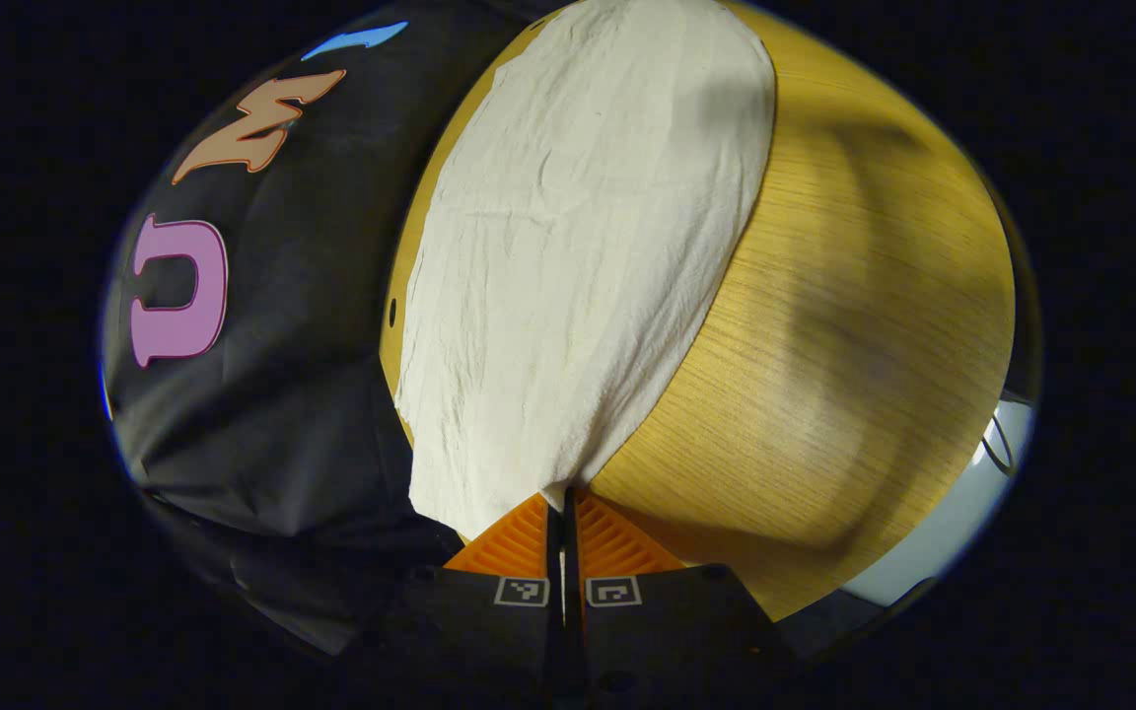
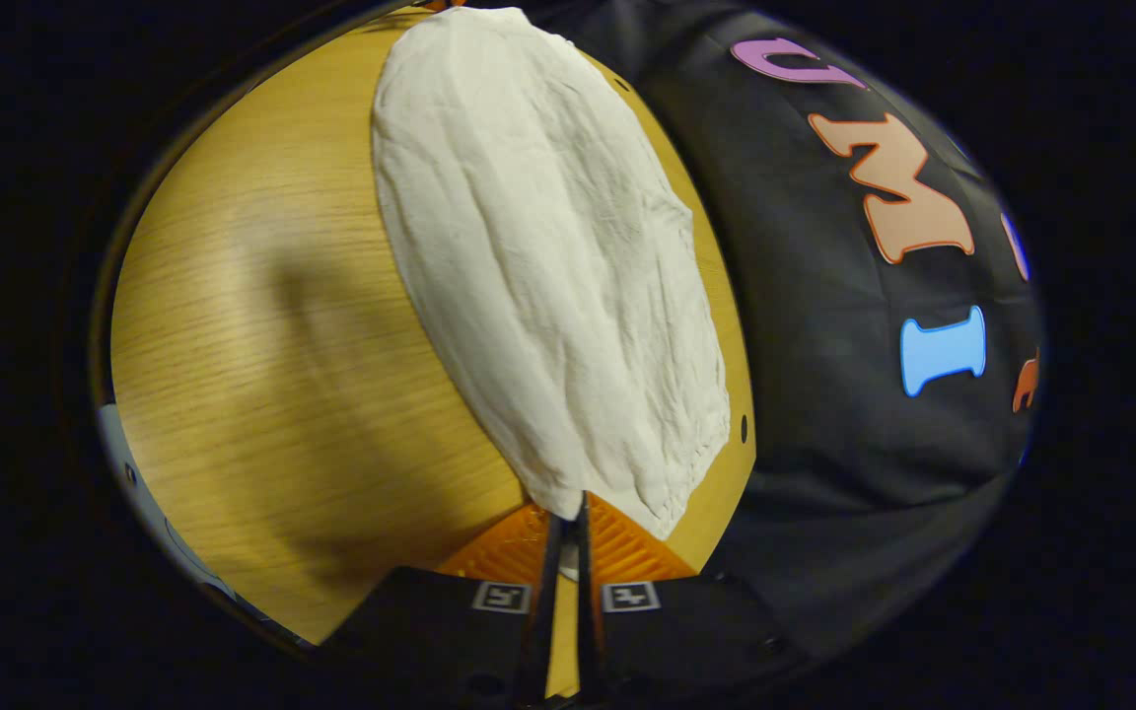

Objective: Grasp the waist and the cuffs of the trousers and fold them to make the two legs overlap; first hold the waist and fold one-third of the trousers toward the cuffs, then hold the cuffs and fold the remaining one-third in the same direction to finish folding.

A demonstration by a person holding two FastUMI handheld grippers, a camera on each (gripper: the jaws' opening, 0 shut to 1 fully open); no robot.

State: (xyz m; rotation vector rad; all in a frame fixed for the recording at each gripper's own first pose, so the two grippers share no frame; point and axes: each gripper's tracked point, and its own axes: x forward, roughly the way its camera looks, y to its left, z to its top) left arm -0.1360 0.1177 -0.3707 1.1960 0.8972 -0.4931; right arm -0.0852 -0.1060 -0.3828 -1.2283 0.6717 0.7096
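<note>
1. Trousers (image 1: 578,256): pale, creased cloth lying lengthwise on the wooden table (image 1: 854,325), along the table edge nearest the booth wall. It reads as one long strip, so the legs are judged already overlapped.
2. Left gripper (image 1: 566,498): at one end of the trousers, fingers pressed together on a corner of the hem edge.
3. Right gripper (image 2: 576,508): at the opposite end of the trousers, fingers drawn close with a corner of cloth nipped between them.
4. Which end is waist and which is cuffs: cannot tell.
5. Step in hand, as judged: both ends held, ready for a fold along the trousers' length.
6. Handling notes: keep both pinches firm and deep enough to catch every layer; lift the waist end just clear of the table, carry it along the trousers towards the cuffs, and lay it square so the long edges stay aligned; avoid dragging, which would bunch the thin cloth.
</note>
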